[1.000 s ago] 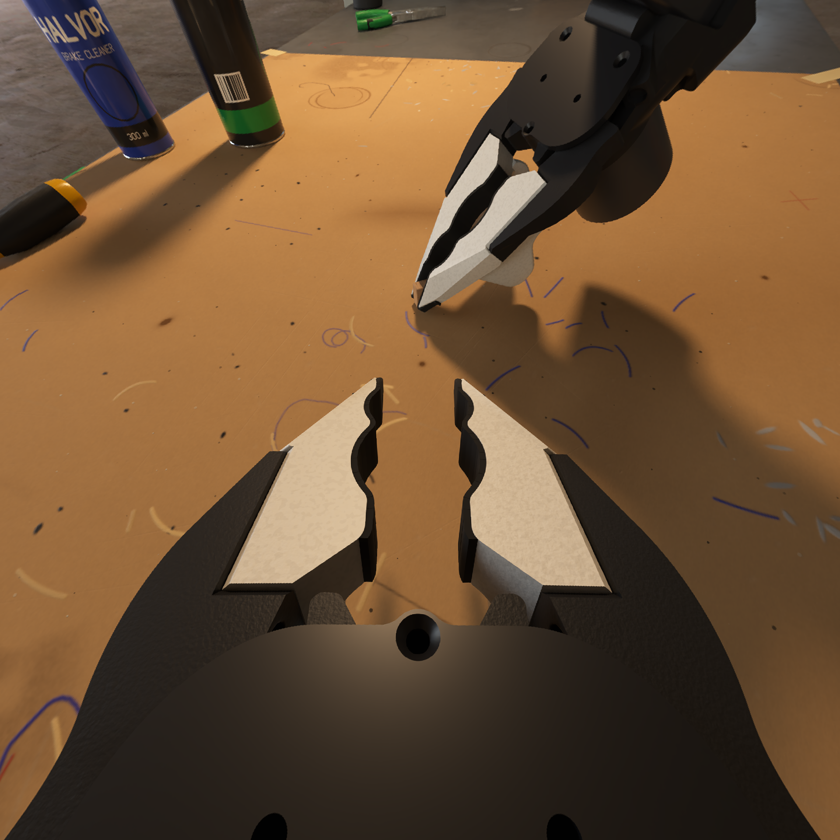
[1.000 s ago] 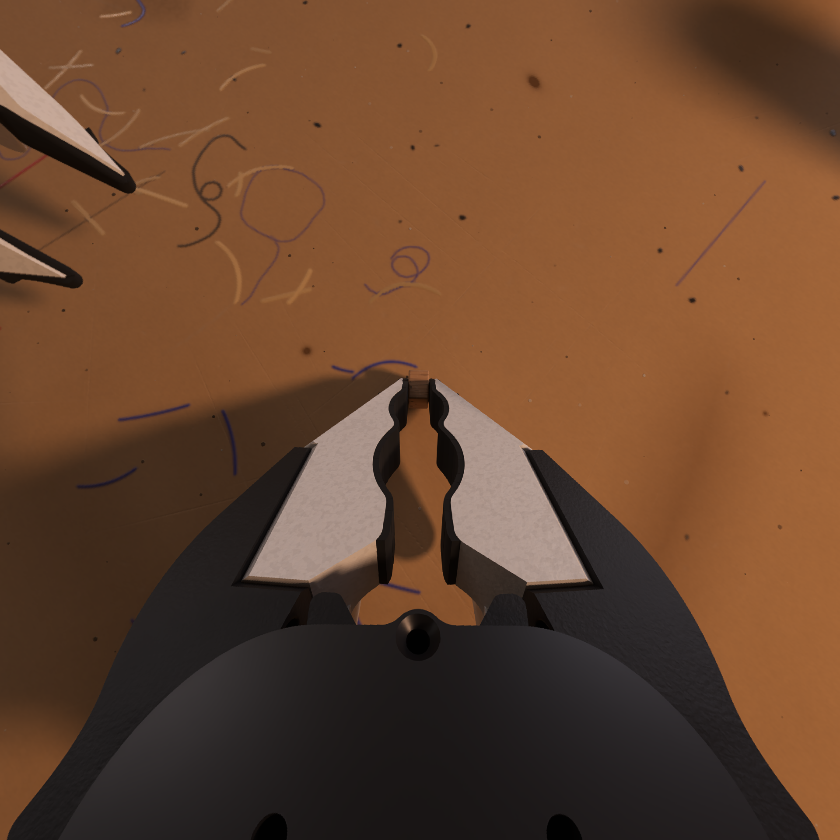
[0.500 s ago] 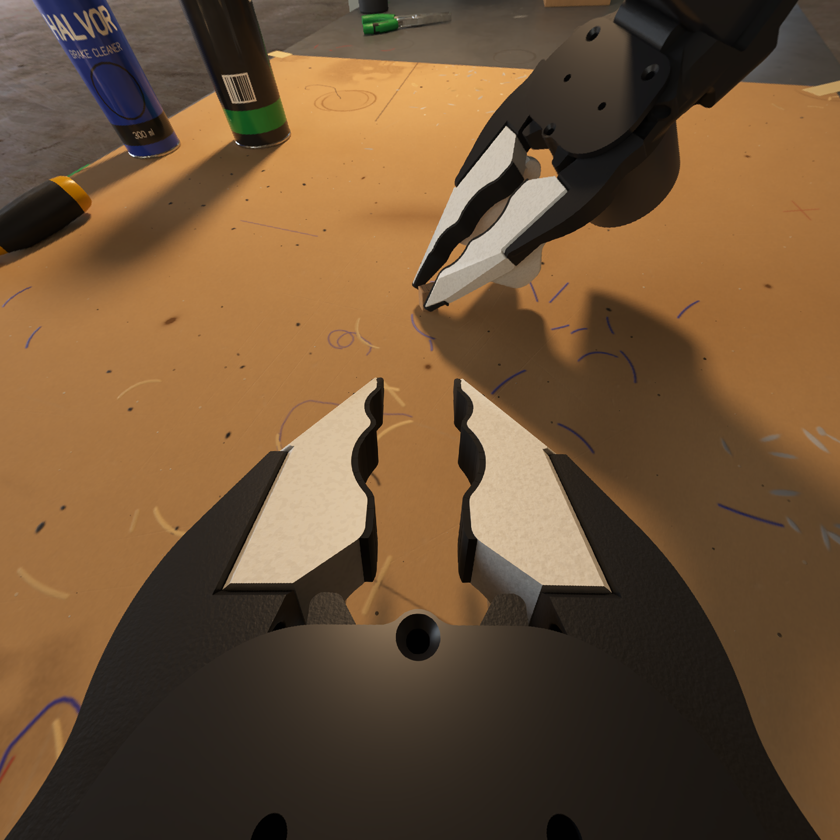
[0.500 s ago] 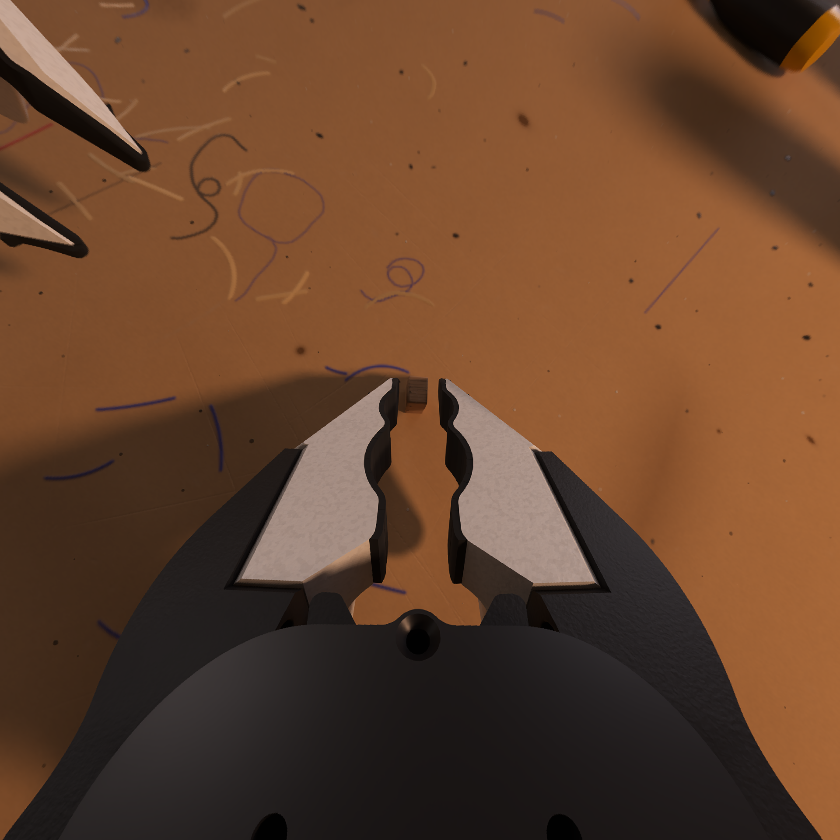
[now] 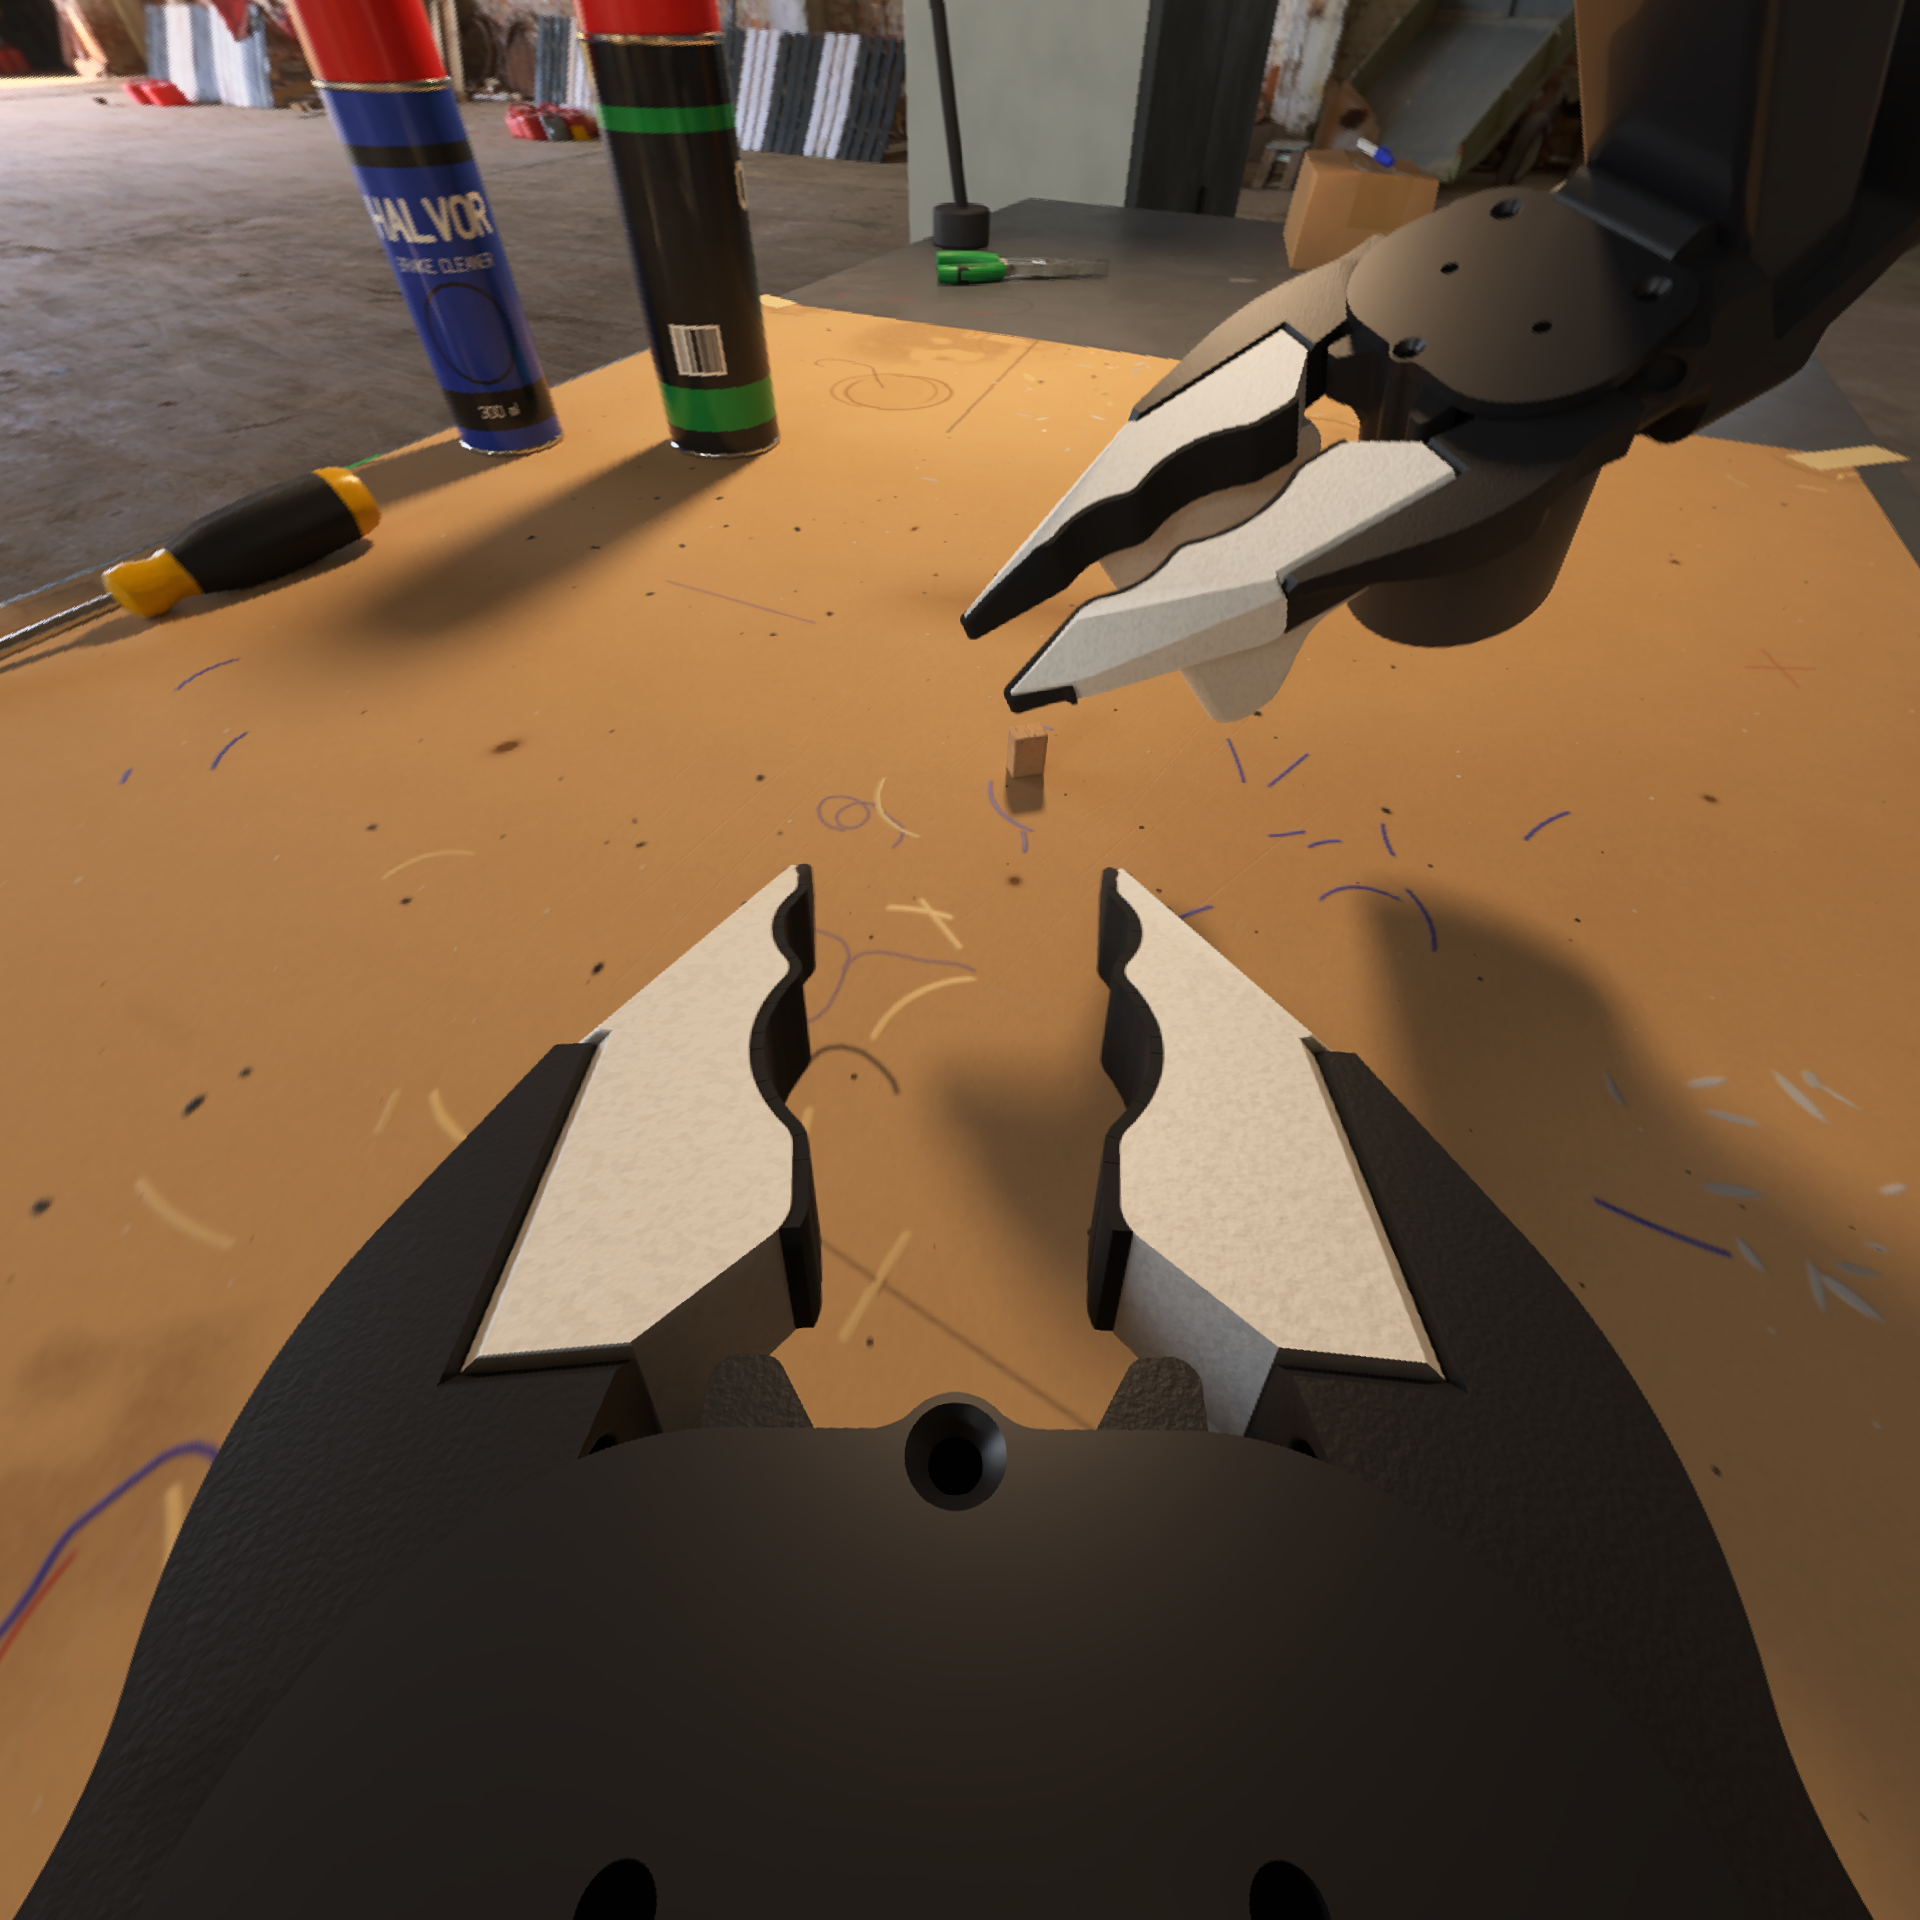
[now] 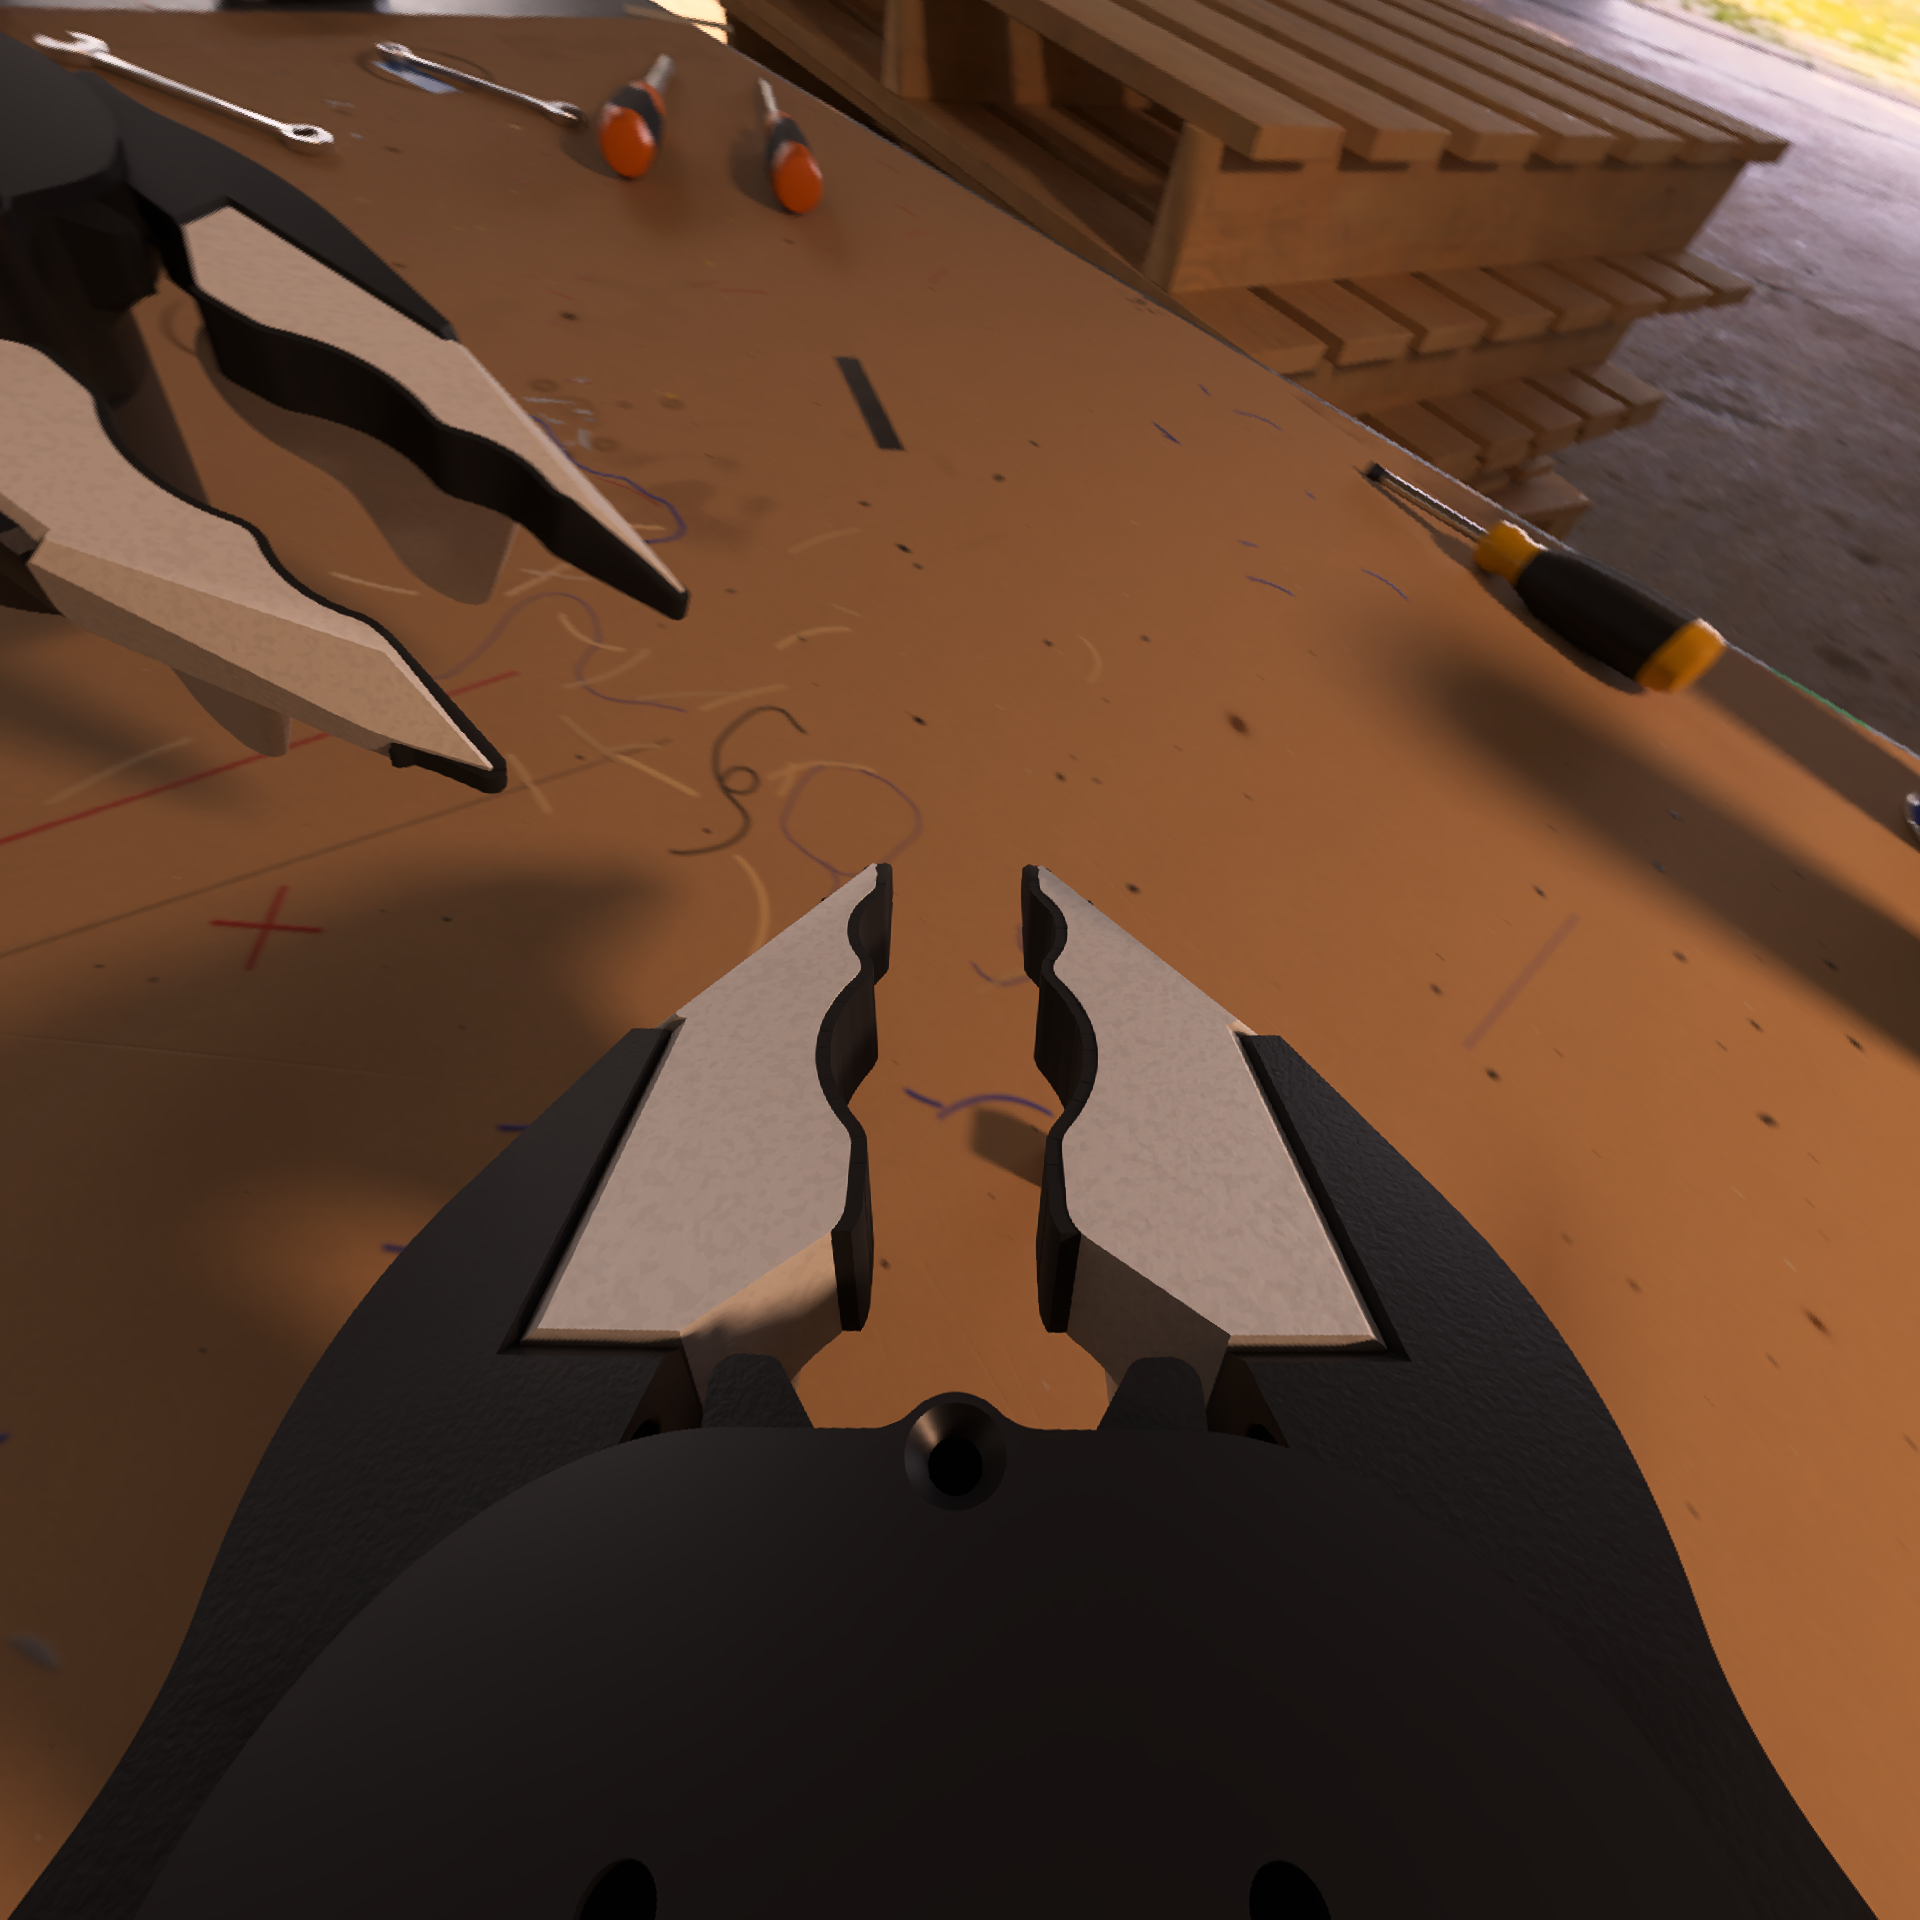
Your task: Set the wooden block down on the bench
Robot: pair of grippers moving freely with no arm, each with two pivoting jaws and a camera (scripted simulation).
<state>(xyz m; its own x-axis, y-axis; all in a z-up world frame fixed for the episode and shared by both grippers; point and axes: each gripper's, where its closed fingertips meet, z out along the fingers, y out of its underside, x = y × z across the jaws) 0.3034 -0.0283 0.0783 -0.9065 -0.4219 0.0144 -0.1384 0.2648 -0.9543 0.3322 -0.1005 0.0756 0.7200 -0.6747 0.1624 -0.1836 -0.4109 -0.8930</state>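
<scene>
The small wooden block (image 5: 1025,752) stands upright on the orange-brown bench (image 5: 416,987), free of both grippers. My right gripper (image 5: 987,657) hovers just above and behind it in the left wrist view, jaws open and empty. In its own view the right gripper (image 6: 956,883) is open with only bench (image 6: 1195,727) between the fingers; I cannot make out the block there. My left gripper (image 5: 956,883) is open and empty, a short way in front of the block. It also shows at the left of the right wrist view (image 6: 582,691).
A blue spray can (image 5: 447,260) and a black can with green bands (image 5: 696,260) stand at the far left. A black-and-yellow screwdriver (image 5: 249,540) lies near the bench's edge. Wrenches (image 6: 187,94), orange-handled screwdrivers (image 6: 634,120) and stacked pallets (image 6: 1351,177) are farther off.
My right gripper opened, let go of the block and rose up and back from it. The block now stands alone on the bench. My left gripper's jaws opened wider.
</scene>
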